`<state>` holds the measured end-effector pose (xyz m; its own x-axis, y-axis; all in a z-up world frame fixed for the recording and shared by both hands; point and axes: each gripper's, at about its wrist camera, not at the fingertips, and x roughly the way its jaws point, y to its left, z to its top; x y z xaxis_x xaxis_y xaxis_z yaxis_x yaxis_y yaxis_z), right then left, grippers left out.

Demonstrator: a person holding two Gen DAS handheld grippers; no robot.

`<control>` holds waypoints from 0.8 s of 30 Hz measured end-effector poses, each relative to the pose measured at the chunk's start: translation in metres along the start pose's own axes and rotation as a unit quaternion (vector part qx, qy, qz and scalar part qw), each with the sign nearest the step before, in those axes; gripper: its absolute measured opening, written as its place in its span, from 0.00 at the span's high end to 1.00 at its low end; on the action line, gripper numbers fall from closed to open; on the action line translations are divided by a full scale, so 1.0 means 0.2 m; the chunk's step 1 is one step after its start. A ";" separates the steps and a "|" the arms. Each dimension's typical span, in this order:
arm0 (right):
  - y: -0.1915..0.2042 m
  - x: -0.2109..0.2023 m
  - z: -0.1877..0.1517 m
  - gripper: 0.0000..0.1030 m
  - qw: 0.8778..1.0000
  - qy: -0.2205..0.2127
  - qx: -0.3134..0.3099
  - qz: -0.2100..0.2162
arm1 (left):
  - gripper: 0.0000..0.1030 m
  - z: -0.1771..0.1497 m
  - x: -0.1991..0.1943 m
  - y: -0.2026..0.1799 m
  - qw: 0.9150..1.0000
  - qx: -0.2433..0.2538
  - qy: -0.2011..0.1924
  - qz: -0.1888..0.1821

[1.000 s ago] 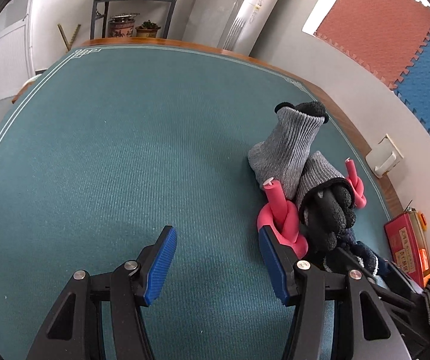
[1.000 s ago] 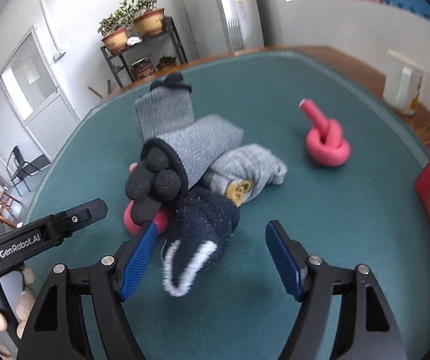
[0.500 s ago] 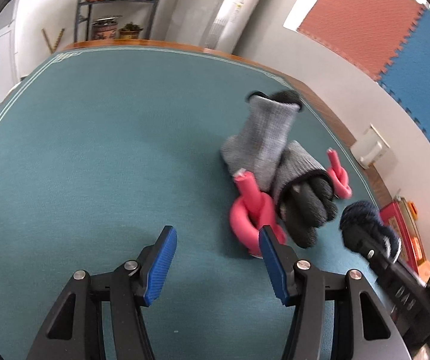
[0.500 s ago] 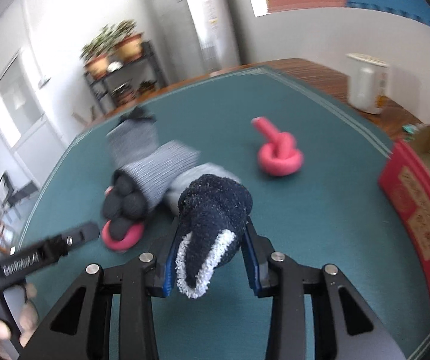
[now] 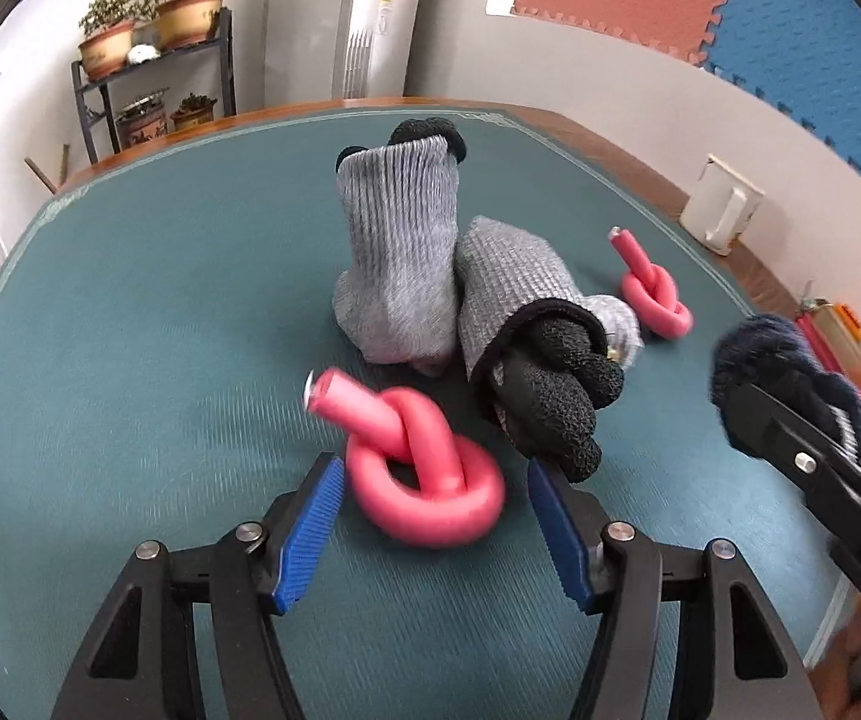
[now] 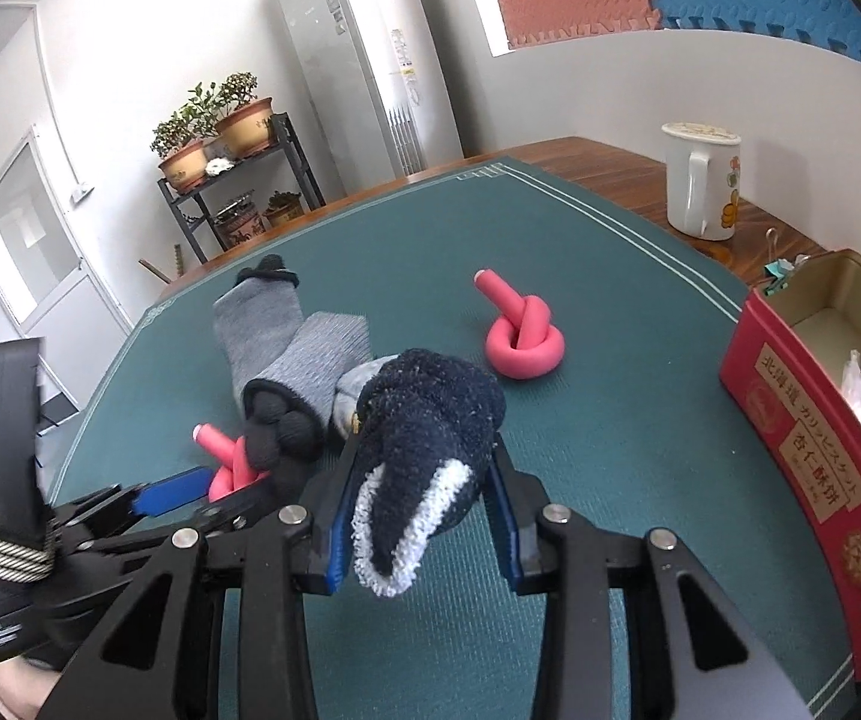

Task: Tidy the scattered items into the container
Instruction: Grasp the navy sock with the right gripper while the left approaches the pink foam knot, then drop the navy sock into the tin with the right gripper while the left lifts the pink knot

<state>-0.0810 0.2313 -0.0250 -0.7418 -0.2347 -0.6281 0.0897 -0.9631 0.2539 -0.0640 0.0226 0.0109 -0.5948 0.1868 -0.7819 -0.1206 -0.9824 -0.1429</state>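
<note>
A knotted pink foam curler [image 5: 430,516] lies on the green mat between the jaws of my left gripper [image 5: 432,474]. Those jaws are opening and the blue pads [image 5: 310,528] stand off the foam. My right gripper [image 6: 424,462] is shut on a rolled navy sock with a white cuff [image 6: 430,396], held above the mat. A grey sock [image 5: 397,252] and a grey glove with black fingers [image 5: 544,360] lie in a heap just beyond. A second pink curler [image 6: 523,342] sits farther right. The open red tin [image 6: 802,432] stands at the right edge.
A white mug [image 6: 700,186] and a binder clip [image 6: 781,267] stand on the wooden table edge behind the tin. White and orange items lie inside the tin. The two grippers are close together, with my left one [image 6: 172,492] low at the left of the right wrist view.
My right gripper closed on the navy sock and lifted it away from the heap. My left gripper swung across so the near pink curler now lies between its jaws.
</note>
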 end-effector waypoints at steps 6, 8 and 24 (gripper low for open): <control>0.02 0.03 0.00 0.61 1.000 0.003 -0.004 -0.002 | 0.46 0.01 0.06 0.02 1.000 -0.023 -0.006 0.001; 0.02 0.03 0.00 0.61 1.000 0.004 -0.004 -0.005 | 0.46 0.00 0.08 0.01 1.000 -0.029 -0.009 -0.001; 0.00 0.03 0.00 0.61 1.000 -0.010 -0.001 -0.025 | 0.46 0.00 -0.14 0.02 0.997 -0.041 -0.058 -0.018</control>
<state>-0.0857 0.2299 -0.0284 -0.7588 -0.1841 -0.6248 0.0545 -0.9738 0.2208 -0.0473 0.0133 0.0320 -0.6802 0.2161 -0.7004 -0.0804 -0.9718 -0.2218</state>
